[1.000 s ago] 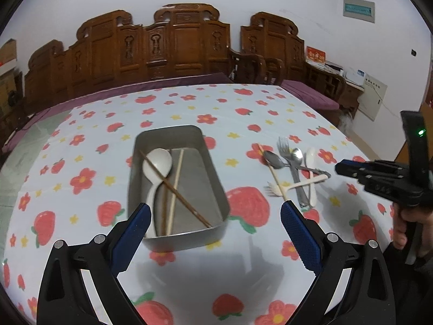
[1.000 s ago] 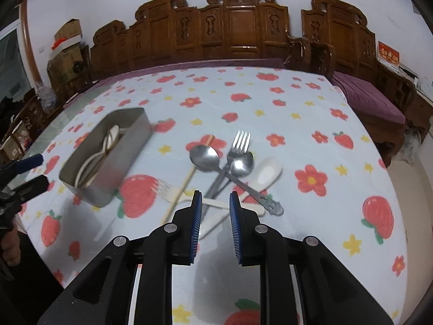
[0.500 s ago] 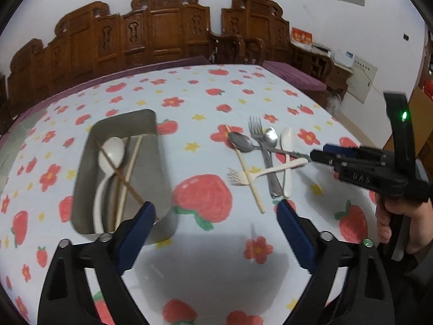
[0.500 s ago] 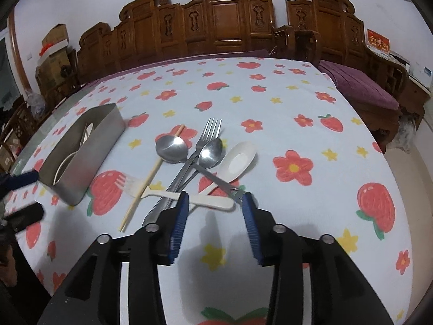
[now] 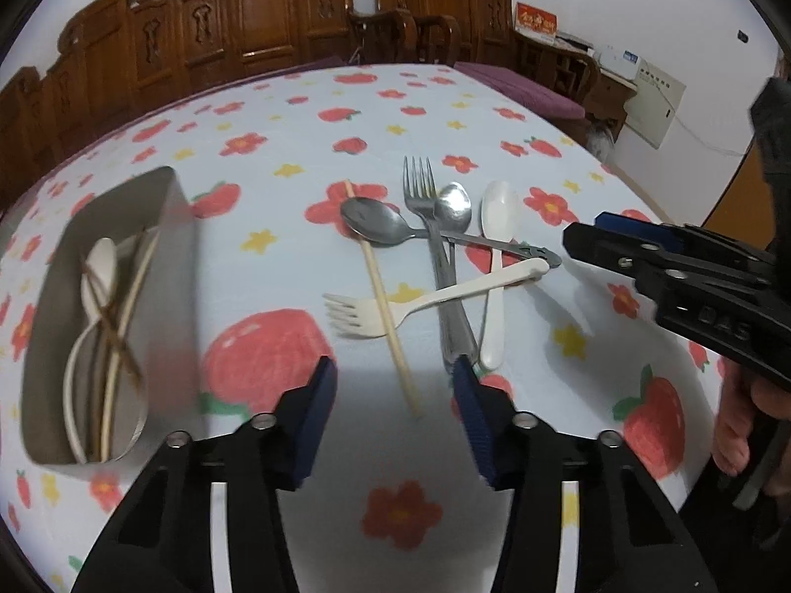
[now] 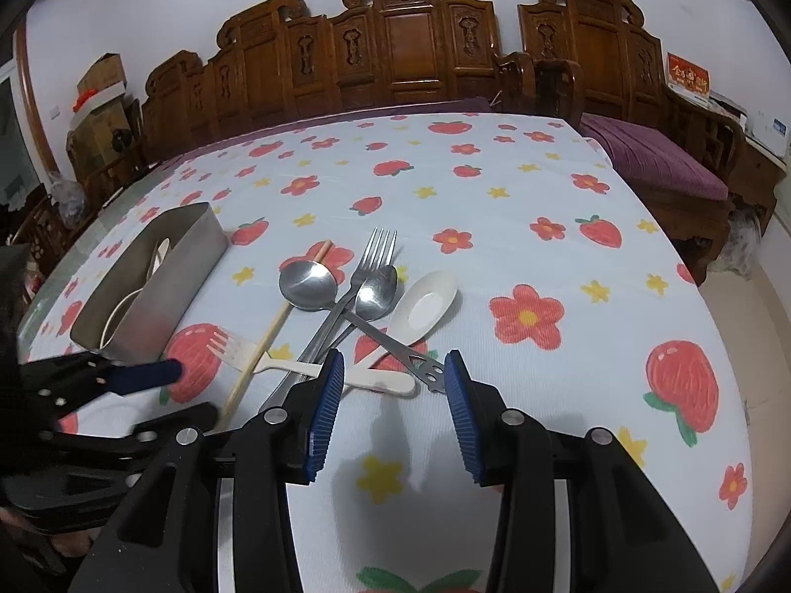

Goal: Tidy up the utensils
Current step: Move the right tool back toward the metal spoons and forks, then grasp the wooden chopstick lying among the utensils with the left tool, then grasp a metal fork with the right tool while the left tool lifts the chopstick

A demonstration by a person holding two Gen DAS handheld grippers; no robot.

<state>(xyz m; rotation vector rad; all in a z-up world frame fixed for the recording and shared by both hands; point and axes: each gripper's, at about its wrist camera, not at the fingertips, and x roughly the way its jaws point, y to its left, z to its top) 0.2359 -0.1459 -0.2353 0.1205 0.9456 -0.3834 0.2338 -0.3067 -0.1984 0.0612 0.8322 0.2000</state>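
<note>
A pile of utensils lies on the strawberry-print tablecloth: a wooden chopstick [image 5: 383,296], a metal spoon [image 5: 375,222], a metal fork [image 5: 430,227], a second metal spoon [image 5: 454,205], a white ceramic spoon [image 5: 497,247] and a white plastic fork [image 5: 430,299]. A metal tray [image 5: 175,267] at left holds a white spoon and chopsticks. My left gripper [image 5: 395,385] is open, just short of the chopstick's near end. My right gripper [image 6: 393,385] is open, close to the handle ends of the metal spoon [image 6: 430,370] and plastic fork [image 6: 380,380].
Carved wooden chairs [image 6: 405,49] line the table's far side. A purple-cushioned bench [image 6: 657,158] stands at right beyond the table edge. Cardboard boxes [image 6: 101,94] are stacked at far left. The left gripper shows at the lower left of the right wrist view [image 6: 163,385].
My left gripper swung right from over the tray to the utensil pile and narrowed. My right gripper opened wide and moved closer to the pile.
</note>
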